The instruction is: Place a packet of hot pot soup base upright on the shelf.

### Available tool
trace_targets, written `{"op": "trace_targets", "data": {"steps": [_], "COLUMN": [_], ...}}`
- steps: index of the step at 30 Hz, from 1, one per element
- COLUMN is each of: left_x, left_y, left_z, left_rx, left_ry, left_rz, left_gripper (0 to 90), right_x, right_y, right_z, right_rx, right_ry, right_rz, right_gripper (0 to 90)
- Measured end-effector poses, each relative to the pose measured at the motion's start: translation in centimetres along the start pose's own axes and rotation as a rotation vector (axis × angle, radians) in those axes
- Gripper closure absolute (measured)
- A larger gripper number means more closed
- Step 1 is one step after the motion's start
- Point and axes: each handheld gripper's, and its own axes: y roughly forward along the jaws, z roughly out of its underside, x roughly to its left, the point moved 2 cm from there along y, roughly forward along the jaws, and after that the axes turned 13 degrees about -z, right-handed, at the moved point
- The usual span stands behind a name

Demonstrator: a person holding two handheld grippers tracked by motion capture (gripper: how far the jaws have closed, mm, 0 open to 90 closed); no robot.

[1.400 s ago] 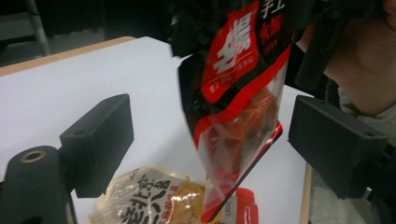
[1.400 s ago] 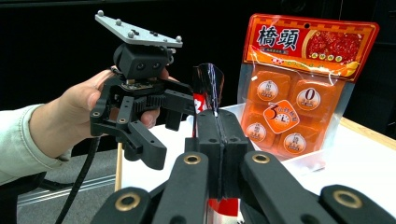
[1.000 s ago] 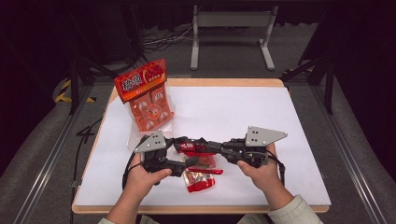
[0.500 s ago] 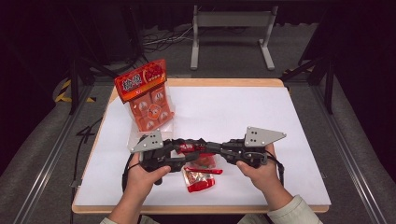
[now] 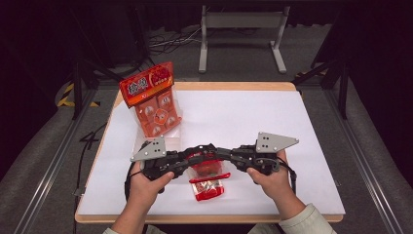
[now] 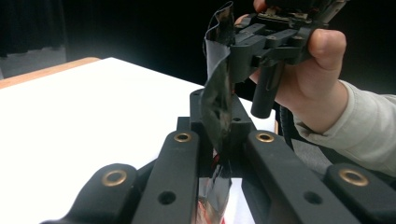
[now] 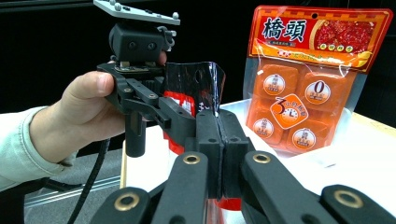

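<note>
In the high view the small red packet (image 5: 207,168) held between the two tongs is half covered by their black jaws, and its print is too small to read. The loose red piece (image 5: 208,187) on the desk (image 5: 243,117) below it is blurred, its contents unclear. In the left gripper view the packet's lower end is cut off by the bottom edge.

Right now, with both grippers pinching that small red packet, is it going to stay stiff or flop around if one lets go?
Probably floppy: the small red packet is thin film, and it bends and curls between the left gripper and right gripper. It looks light, held clear of the table. The glossy surface may be slippery.
</note>
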Motion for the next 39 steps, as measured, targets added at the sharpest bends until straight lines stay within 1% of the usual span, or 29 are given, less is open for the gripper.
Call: {"op": "trace_targets", "data": {"steps": [3,5,6,7,8,10,11,14,16,18,19,20,22,24,26,28,29,31,34,35,36,37,39], "left_x": [0.0,-0.1,-0.2,-0.2,-0.5,-0.8,-1.0,-1.3,-1.5,-1.5,-1.5,-1.5,-1.4,-1.3,-1.1,-0.7,-0.7,-0.4,-0.2,-0.1,0.1,0.3,0.7], "left_y": [-0.1,-0.1,-0.2,-0.2,-0.3,-0.4,-0.5,-0.6,-0.7,-0.7,-0.8,-0.9,-1.3,-1.5,-1.9,-2.4,-2.4,-2.7,-3.1,-3.2,-3.4,-3.5,-3.9], "left_z": [-0.1,-0.1,-0.2,-0.2,-0.3,-0.6,-0.8,-1.0,-1.2,-1.3,-1.4,-1.5,-1.8,-2.0,-2.3,-2.6,-2.6,-2.8,-3.2,-3.2,-3.3,-3.4,-3.6], "left_rx": [0.001,0.001,0.001,0.001,0.003,0.002,0.01,0.012,0.023,0.024,0.026,0.028,0.019,0.016,0.007,0.024,0.024,0.031,0.04,0.037,0.04,0.04,0.039], "left_ry": [0.014,0.013,0.025,0.025,0.044,0.075,0.094,0.104,0.124,0.13,0.143,0.14,0.149,0.148,0.142,0.156,0.156,0.168,0.182,0.178,0.181,0.186,0.183], "left_rz": [-0.001,0.0,-0.003,-0.003,-0.013,-0.024,-0.025,-0.025,-0.026,-0.027,-0.031,-0.033,-0.037,-0.041,-0.045,-0.056,-0.056,-0.066,-0.078,-0.081,-0.085,-0.09,-0.1], "left_gripper": [88.1,88.6,89.1,89.3,89.5,89.6,89.6,89.7,89.8,89.8,89.7,89.8,89.8,89.7,89.7,89.7,89.7,89.7,89.7,89.7,89.7,89.7,89.7], "right_x": [0.0,0.0,0.0,0.0,0.0,0.0,0.0,0.0,0.0,0.0,0.0,0.0,-0.1,-0.1,-0.1,-0.2,-0.2,-0.3,-0.5,-0.5,-0.5,-0.5,-0.5], "right_y": [0.0,0.0,0.0,0.0,0.0,0.0,-0.1,-0.1,-0.2,-0.3,-0.4,-0.5,-0.9,-1.2,-1.7,-2.4,-2.4,-3.0,-4.3,-4.3,-4.9,-4.9,-5.6], "right_z": [0.0,0.0,0.0,0.0,0.0,-0.1,-0.1,-0.1,-0.1,-0.1,-0.1,-0.2,-0.2,-0.1,-0.1,0.0,0.0,0.1,0.2,0.2,0.3,0.3,0.5], "right_rx": [0.0,0.0,-0.001,-0.001,-0.003,-0.007,-0.01,-0.012,-0.017,-0.01,-0.008,-0.006,-0.008,-0.008,-0.005,0.0,0.0,0.02,0.032,0.032,0.037,0.037,0.04], "right_ry": [0.0,-0.001,-0.002,-0.002,-0.003,-0.002,0.0,0.004,0.005,-0.002,-0.004,-0.005,0.003,0.011,0.015,0.021,0.021,0.028,0.05,0.05,0.063,0.063,0.066], "right_rz": [0.0,0.0,0.001,0.003,0.004,0.004,0.002,-0.002,0.002,0.014,0.018,0.025,0.039,0.043,0.059,0.08,0.08,0.109,0.15,0.15,0.165,0.165,0.185], "right_gripper": [89.9,89.8,89.6,89.4,88.9,88.2,87.5,84.9,81.2,78.0,77.7,76.6,73.0,71.9,68.4,65.4,65.4,63.7,61.4,61.4,60.8,60.8,59.9]}}
